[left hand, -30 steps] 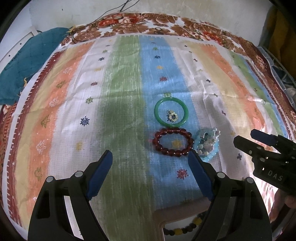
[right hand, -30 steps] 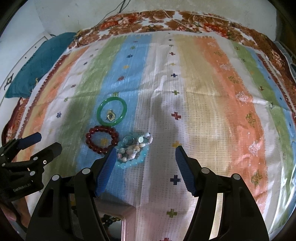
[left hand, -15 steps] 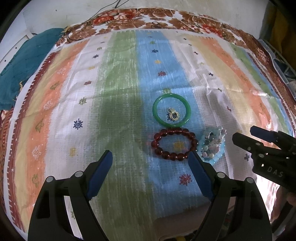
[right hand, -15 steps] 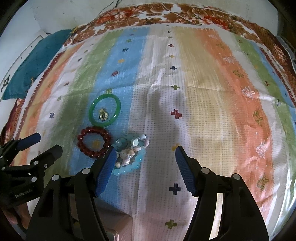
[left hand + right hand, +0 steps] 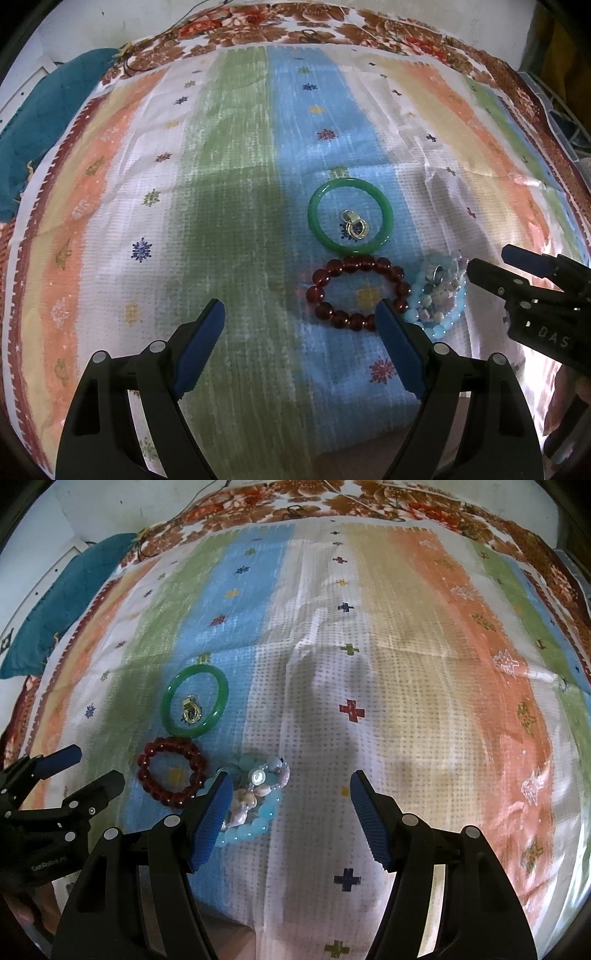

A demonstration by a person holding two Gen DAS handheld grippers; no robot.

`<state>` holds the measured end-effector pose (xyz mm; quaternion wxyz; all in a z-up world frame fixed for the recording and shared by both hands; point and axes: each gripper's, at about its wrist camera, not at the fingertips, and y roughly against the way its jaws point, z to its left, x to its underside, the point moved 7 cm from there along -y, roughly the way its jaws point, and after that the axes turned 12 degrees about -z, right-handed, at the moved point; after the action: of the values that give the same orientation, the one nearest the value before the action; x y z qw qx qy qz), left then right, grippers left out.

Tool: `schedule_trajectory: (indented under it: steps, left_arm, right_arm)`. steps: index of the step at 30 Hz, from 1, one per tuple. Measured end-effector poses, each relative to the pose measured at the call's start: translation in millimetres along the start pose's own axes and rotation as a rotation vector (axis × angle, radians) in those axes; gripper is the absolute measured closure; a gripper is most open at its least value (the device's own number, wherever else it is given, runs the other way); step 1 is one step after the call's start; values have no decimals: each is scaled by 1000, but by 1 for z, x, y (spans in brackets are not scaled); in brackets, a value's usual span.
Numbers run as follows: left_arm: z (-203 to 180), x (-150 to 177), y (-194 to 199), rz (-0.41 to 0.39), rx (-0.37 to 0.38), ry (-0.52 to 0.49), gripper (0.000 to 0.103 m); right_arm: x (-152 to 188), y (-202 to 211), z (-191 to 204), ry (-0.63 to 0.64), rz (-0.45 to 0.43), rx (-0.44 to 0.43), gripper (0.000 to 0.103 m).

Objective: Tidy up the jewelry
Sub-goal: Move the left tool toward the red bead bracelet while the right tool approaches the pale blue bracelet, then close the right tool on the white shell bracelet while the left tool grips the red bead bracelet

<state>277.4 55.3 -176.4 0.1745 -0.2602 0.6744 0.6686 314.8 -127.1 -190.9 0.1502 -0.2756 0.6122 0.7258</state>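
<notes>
A green bangle [image 5: 350, 216] lies on the striped cloth with small gold rings [image 5: 355, 225] inside it. Just nearer lies a dark red bead bracelet [image 5: 356, 291], and to its right a heap of pale blue and shell bead bracelets [image 5: 437, 297]. My left gripper [image 5: 301, 325] is open and empty, with its right finger next to the red bracelet. My right gripper [image 5: 290, 797] is open and empty, its left finger at the edge of the pale blue heap [image 5: 255, 801]. The bangle [image 5: 195, 706] and red bracelet [image 5: 171, 772] lie to its left.
The striped cloth [image 5: 221, 184] covers a bed with a floral cover [image 5: 332, 26] at the far edge. A teal cushion [image 5: 40, 122] lies at the far left. The right gripper shows at the right of the left view [image 5: 491, 266], the left gripper at the left of the right view [image 5: 88, 771].
Both grippers have moved forward toward the jewelry. The wooden box seen at the bottom edge a second ago has dropped out of view. The jewelry has not moved.
</notes>
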Motion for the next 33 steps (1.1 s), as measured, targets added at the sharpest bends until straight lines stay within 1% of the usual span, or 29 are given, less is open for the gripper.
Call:
schedule_trajectory:
  steps: [10, 12, 14, 22, 23, 24, 26, 28, 29, 30, 33]
  left_arm:
    - [-2, 1, -12, 16, 0, -28, 21]
    - [0, 3, -16, 28, -15, -39, 21]
    - [3, 5, -19, 40, -25, -44, 26]
    - [4, 6, -25, 50, 3, -13, 26]
    - [3, 7, -26, 51, -3, -16, 26]
    - [3, 7, -27, 51, -12, -17, 27]
    - [2, 8, -29, 57, -18, -16, 34]
    - [1, 9, -31, 66, -19, -19, 39]
    - [2, 10, -32, 70, -22, -21, 41]
    - [2, 11, -32, 71, -19, -20, 41]
    - [3, 12, -34, 75, -4, -9, 44]
  right_arm:
    - [0, -11, 1, 18, 12, 10, 37]
    - [0, -14, 1, 17, 14, 9, 37]
    - [2, -16, 1, 13, 23, 0, 37]
    - [6, -20, -1, -4, 35, -16, 38]
    - [6, -21, -1, -7, 37, -18, 40]
    - [7, -22, -2, -7, 41, -16, 48]
    - [8, -22, -2, -8, 43, -22, 51]
    - [8, -23, 0, -7, 47, -28, 55]
    - [9, -23, 1, -6, 50, -32, 60]
    - [9, -23, 2, -7, 54, -39, 66]
    - [11, -24, 4, -18, 68, -61, 78]
